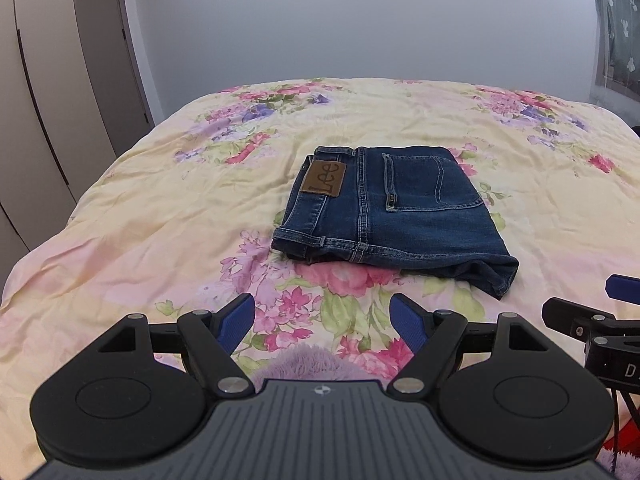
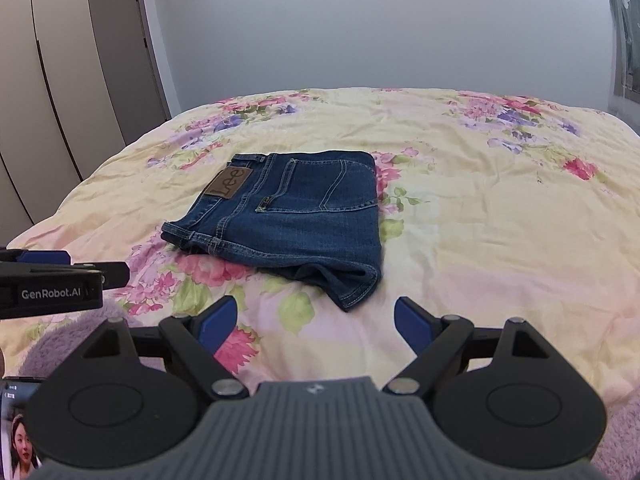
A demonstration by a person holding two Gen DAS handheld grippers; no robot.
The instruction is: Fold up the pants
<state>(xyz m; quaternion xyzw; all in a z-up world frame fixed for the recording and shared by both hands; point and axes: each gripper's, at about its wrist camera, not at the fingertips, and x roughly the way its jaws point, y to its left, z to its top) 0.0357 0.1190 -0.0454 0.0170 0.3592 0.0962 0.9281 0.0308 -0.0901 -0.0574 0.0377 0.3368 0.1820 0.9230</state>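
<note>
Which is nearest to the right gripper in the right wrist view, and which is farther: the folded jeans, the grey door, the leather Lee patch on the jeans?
Measured from the right gripper:
1. Folded jeans: their near edge lies on the bed just ahead, slightly left.
2. Leather Lee patch: on the jeans' far left part.
3. Grey door: beyond the bed, far left.
</note>
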